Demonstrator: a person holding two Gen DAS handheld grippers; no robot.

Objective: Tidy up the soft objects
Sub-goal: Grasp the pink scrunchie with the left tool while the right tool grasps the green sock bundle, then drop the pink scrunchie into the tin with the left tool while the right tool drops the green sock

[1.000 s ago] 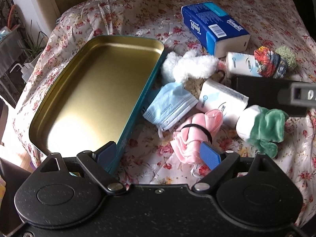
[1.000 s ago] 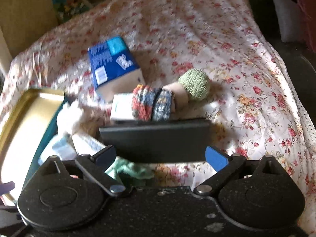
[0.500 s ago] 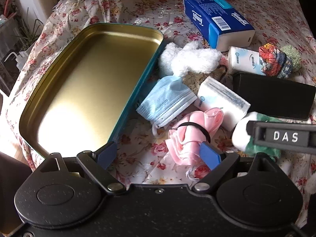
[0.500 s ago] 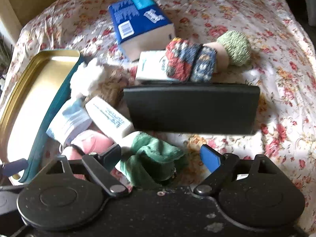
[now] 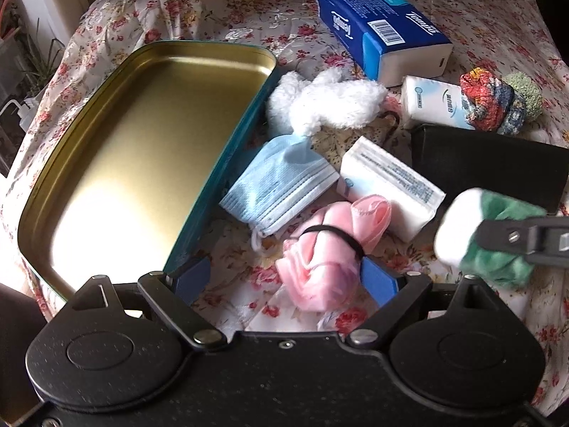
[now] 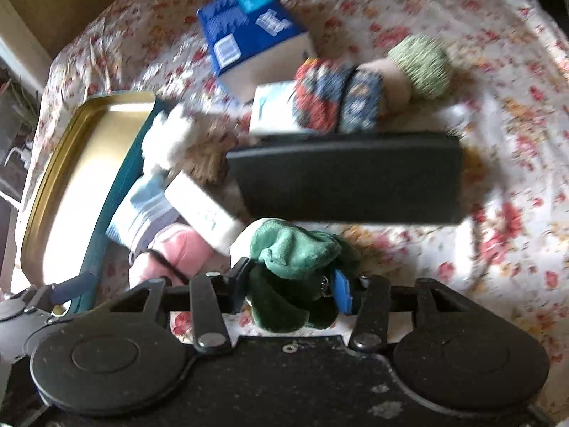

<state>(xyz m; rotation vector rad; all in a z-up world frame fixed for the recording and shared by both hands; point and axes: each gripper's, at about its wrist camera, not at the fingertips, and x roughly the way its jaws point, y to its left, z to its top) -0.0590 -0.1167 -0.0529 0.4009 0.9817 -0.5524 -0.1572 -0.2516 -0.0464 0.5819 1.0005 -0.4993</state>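
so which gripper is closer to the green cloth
Right. The right gripper is shut on the green cloth; the left gripper hangs open beside the tin.

Your right gripper point(image 6: 294, 286) has its jaws pinched on a rolled green-and-white plush cloth point(image 6: 295, 249), which bulges out above and below the fingertips. Just beyond it lies a flat black rectangular case point(image 6: 348, 178) on the floral bedspread point(image 6: 498, 142). Past the case you see a small white tissue pack point(image 6: 272, 114) touching a rolled multicoloured knitted sock point(image 6: 338, 98) with a green woolly end point(image 6: 421, 66), and a blue tissue box point(image 6: 249, 32) farther back. To your left sit a pink folded cloth bound by a black hair tie point(image 6: 174, 252), a white wrapped tissue packet point(image 6: 202, 210), a light blue face mask point(image 6: 142, 213), a white fluffy piece point(image 6: 170, 135) and the gold-lined teal metal tray point(image 6: 81, 163). The view is motion-blurred.
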